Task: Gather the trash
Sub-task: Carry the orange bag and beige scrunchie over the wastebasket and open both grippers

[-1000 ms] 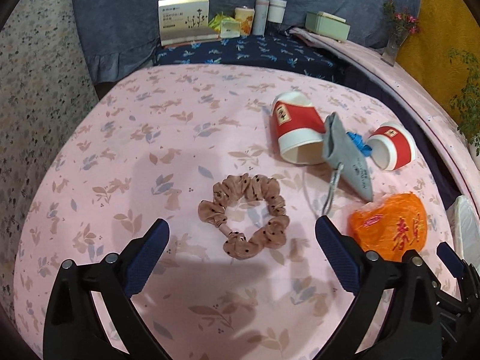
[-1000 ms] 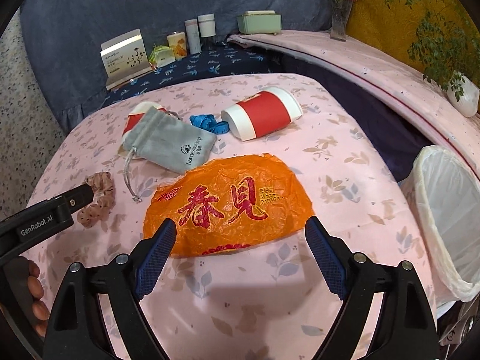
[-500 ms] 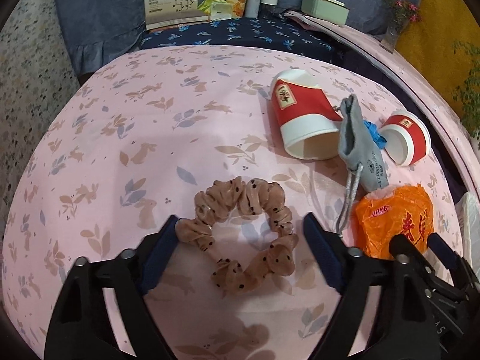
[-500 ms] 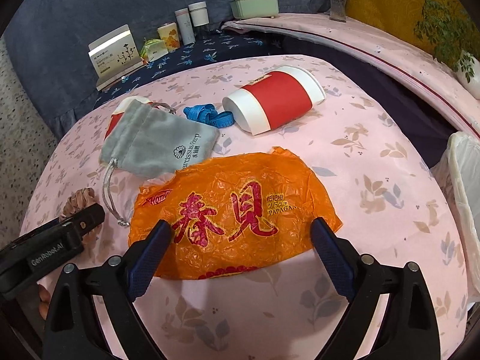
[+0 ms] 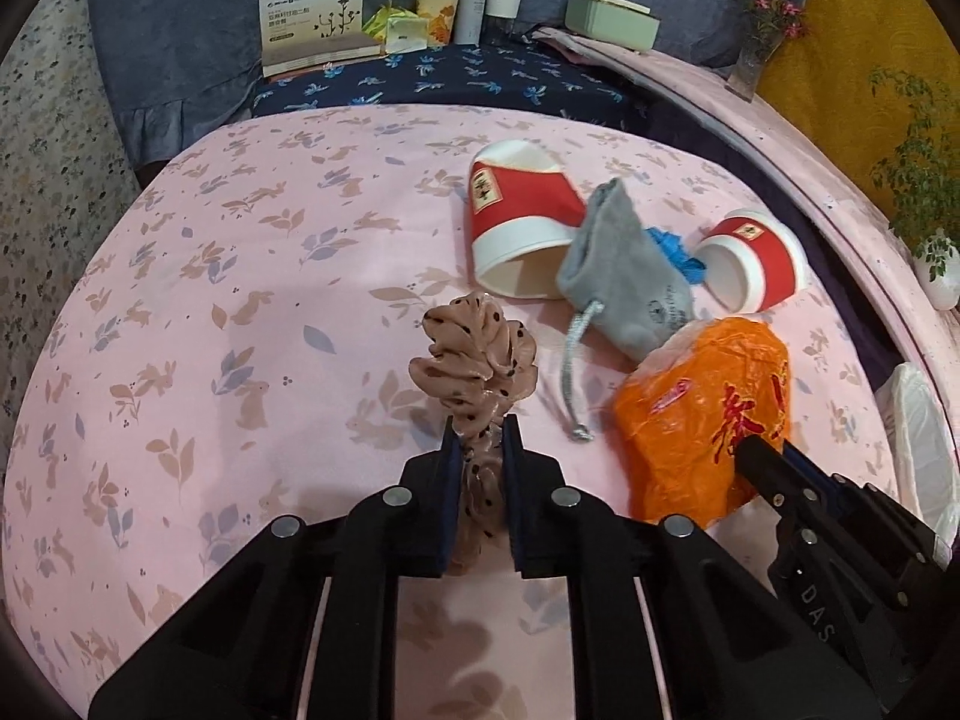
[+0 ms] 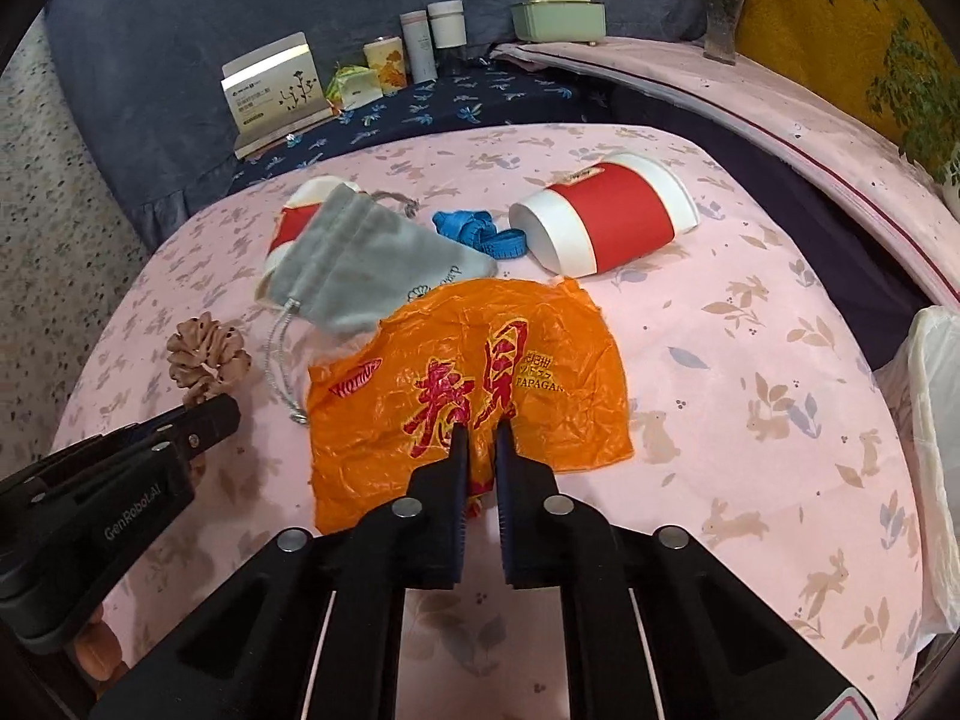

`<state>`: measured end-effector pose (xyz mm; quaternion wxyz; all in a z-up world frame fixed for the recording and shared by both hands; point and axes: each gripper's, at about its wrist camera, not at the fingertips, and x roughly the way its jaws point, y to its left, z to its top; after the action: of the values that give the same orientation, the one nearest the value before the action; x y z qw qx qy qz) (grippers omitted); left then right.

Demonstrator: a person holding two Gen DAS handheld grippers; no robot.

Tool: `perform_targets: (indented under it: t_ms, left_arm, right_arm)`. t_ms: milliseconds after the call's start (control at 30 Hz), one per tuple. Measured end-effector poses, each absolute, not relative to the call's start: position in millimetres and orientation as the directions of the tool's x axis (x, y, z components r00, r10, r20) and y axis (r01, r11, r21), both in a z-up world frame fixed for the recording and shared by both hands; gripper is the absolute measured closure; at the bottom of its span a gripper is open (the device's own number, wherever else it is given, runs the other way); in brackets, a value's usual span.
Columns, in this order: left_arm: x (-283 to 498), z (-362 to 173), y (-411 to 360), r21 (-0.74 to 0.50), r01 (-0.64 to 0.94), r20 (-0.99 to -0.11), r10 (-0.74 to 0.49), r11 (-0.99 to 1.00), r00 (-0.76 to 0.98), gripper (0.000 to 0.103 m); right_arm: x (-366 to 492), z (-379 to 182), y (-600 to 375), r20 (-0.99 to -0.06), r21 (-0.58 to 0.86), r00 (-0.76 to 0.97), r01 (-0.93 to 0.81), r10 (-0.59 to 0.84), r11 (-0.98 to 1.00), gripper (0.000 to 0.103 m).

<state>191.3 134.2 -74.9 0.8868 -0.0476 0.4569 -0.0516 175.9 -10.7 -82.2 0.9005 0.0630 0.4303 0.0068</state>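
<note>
Right now, key relation: the white-lined trash bin (image 6: 936,456) sits off the right edge of the bench, to the right of my right claw (image 6: 478,438) and well apart from my left claw (image 5: 478,432); I judge the right hand the nearer one for the drop.
Right claw: its jaws have just been closing and now pinch a fold of the crinkled orange plastic bag with red characters (image 6: 468,378) at its near edge; the rest of the bag spreads ahead of the claw, its long axis running left to right.
Left claw: its jaws have just been closing too, and they grip the tan dotted fabric scrunchie (image 5: 474,360), which bunches up beyond the fingertips.
Other things: ahead of both claws lie a grey drawstring pouch (image 6: 360,258), a blue tape (image 6: 480,231) and two red-and-white paper cups (image 6: 606,219), tipped on their sides.
Surface: a bench under a pink cloth with rabbits and leaves (image 6: 750,360), soft and slightly rumpled.
Room: a dark blue shelf behind carries boxes and jars; a yellow wall and plants stand to the right.
</note>
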Motion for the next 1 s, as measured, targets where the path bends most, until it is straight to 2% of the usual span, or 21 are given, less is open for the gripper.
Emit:
perform_targets:
  t_ms: [500,1000]
  left_arm:
    - [150,-3,83,-0.14,0.133,-0.726,-0.193,0.981,0.66,0.091]
    - [113,48,-20,-0.111,0.282,-0.672,-0.281,0.953,0.685,0.091]
  right_arm:
    - [117,3,-56,-0.641,0.153,0.766,0.07,0.044,0.986,0.096]
    - [61,56,-146,-0.542,0.179,0.838,0.189,-0.064,0.965,0.096]
